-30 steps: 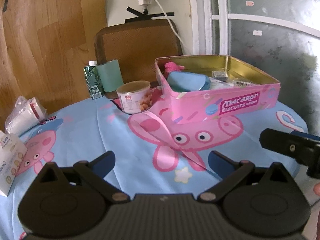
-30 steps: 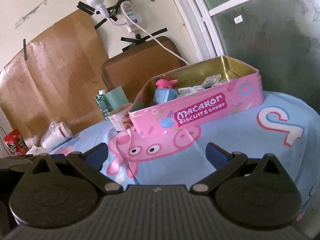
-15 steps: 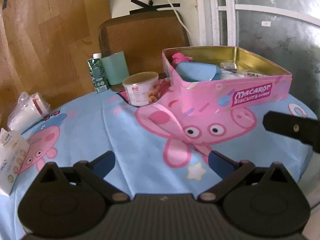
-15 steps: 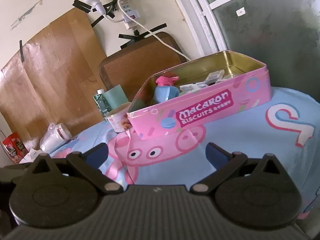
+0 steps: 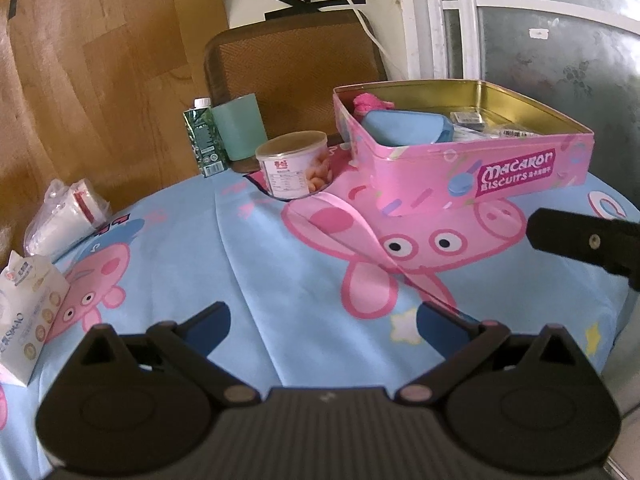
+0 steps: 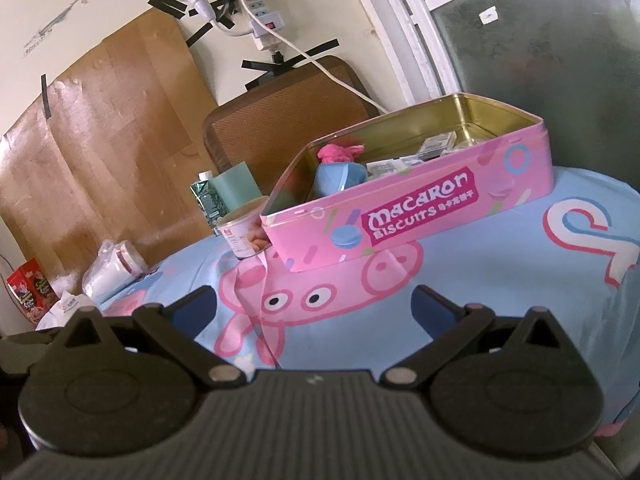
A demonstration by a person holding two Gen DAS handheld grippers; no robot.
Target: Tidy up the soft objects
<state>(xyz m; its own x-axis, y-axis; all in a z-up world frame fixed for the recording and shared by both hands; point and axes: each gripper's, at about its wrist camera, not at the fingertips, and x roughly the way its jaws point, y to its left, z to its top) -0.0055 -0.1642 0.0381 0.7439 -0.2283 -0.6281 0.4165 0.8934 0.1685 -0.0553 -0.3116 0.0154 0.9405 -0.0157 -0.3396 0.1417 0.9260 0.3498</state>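
- While our left gripper (image 5: 322, 318) and right gripper (image 6: 314, 306) hang spread and empty near the macaron biscuit tin (image 5: 472, 172), nothing's grasped.
- We see the blue pouch (image 5: 404, 128) and pink plush (image 5: 366, 101) inside that tin, at its left end.

A light-blue cartoon-pig cloth (image 5: 288, 280) covered the round tabletop and draped over its edge. Toward the far right of it sat an open pink biscuit tin (image 5: 472, 168), its printed side facing the cameras. Just left of the tin, close beside its corner, stood a small clear tub with a white label (image 5: 294, 164). Behind the tub stood a green drink carton (image 5: 202, 142) and a pale-green cup (image 5: 240, 126), side by side at the far edge. On the left lay a bag of stacked cups (image 5: 66, 216) on its side, and nearer, at the left edge, a white tissue pack (image 5: 26, 316). In the right wrist view a red box (image 6: 30, 290) showed at the far left; whether it rested on the cloth could not be told.
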